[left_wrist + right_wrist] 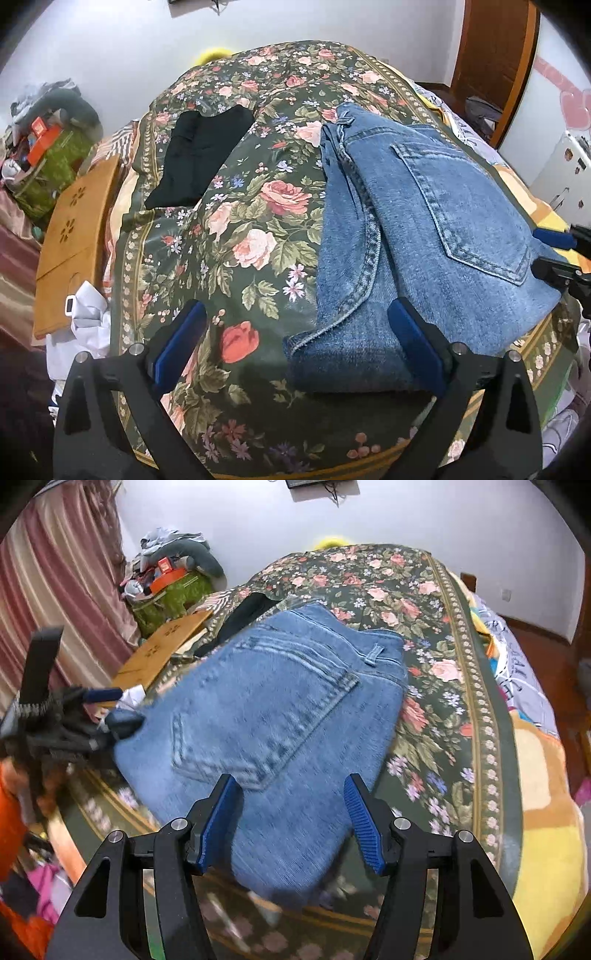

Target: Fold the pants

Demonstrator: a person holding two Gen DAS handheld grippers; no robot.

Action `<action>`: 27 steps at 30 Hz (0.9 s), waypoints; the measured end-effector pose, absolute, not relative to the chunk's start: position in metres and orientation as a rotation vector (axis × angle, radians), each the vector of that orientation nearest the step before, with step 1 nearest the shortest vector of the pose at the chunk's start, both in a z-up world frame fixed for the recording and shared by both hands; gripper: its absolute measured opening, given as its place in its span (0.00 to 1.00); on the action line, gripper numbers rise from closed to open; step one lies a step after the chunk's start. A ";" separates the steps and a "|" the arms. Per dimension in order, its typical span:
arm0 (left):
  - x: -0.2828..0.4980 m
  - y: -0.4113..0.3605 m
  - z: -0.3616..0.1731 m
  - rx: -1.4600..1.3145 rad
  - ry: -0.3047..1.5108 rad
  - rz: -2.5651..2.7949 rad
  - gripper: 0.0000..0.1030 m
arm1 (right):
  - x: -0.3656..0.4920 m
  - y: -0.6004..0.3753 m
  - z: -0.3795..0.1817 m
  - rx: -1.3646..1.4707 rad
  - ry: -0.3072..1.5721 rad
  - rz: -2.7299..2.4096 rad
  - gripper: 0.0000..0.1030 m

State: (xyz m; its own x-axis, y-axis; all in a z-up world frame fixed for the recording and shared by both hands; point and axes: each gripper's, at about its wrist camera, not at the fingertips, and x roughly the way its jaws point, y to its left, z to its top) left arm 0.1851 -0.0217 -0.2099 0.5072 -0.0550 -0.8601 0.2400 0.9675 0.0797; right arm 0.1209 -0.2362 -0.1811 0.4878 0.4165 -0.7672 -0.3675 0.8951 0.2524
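Folded blue jeans [424,229] lie flat on a bed under a floral cover [236,229], a back pocket [476,214] facing up and the hem end [332,354] towards the near edge. In the left wrist view the left gripper [295,343] hangs above the near end of the jeans, its blue-padded fingers [183,339] wide apart, one over the cover and the other over the denim, gripping nothing. In the right wrist view the right gripper [295,823] hovers over the opposite end of the jeans [266,716], fingers [364,830] likewise spread and closed on nothing; the view is blurred. Each gripper shows at the edge of the other's view, the right gripper [554,254] beside the pocket side and the left gripper [107,712] at the jeans' far corner. A folded black garment [203,155] lies apart from the jeans on the cover. A wooden board [74,236] sits beside the bed, with a cluttered pile [44,147] against the wall and a pink curtain [55,590] beyond
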 end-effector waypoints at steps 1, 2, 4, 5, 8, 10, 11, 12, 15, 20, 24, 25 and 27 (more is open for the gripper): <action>0.185 -0.020 -0.208 0.199 1.023 -0.175 0.98 | 0.121 -0.242 -0.180 0.078 0.966 0.478 0.55; 0.185 -0.019 -0.203 0.208 1.010 -0.161 0.97 | 0.120 -0.247 -0.179 0.095 0.972 0.482 0.55; 0.186 -0.018 -0.192 0.233 0.977 -0.135 0.96 | 0.119 -0.256 -0.173 0.104 0.967 0.469 0.55; 0.188 -0.018 -0.185 0.241 0.954 -0.128 0.96 | 0.120 -0.259 -0.169 0.089 0.957 0.458 0.55; 0.204 -0.023 -0.165 0.232 0.913 -0.148 0.96 | 0.126 -0.261 -0.155 0.065 0.912 0.439 0.55; 0.216 -0.029 -0.155 0.233 0.891 -0.156 0.97 | 0.134 -0.262 -0.146 0.063 0.878 0.434 0.55; 0.226 -0.036 -0.149 0.235 0.877 -0.169 0.99 | 0.140 -0.260 -0.141 0.063 0.857 0.433 0.55; 0.233 -0.039 -0.147 0.238 0.872 -0.175 0.99 | 0.146 -0.259 -0.139 0.062 0.843 0.434 0.55; 0.260 -0.061 -0.145 0.255 0.873 -0.221 1.00 | 0.168 -0.253 -0.134 0.067 0.828 0.448 0.55; 0.306 -0.096 -0.165 0.280 0.907 -0.270 1.00 | 0.202 -0.243 -0.142 0.060 0.834 0.470 0.56; 0.334 -0.109 -0.195 0.304 0.984 -0.269 1.00 | 0.229 -0.235 -0.163 0.032 0.881 0.479 0.56; 0.339 -0.109 -0.204 0.323 0.999 -0.251 1.00 | 0.232 -0.235 -0.168 0.025 0.896 0.478 0.56; 0.345 -0.106 -0.224 0.345 1.042 -0.239 1.00 | 0.241 -0.235 -0.185 0.012 0.944 0.464 0.56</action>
State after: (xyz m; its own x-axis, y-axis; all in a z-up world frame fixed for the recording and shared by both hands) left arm 0.3450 -0.1064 -0.2236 0.4859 -0.0301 -0.8735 0.3536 0.9207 0.1650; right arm 0.2410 -0.2355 -0.1849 0.4961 0.3883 -0.7766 -0.3779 0.9018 0.2095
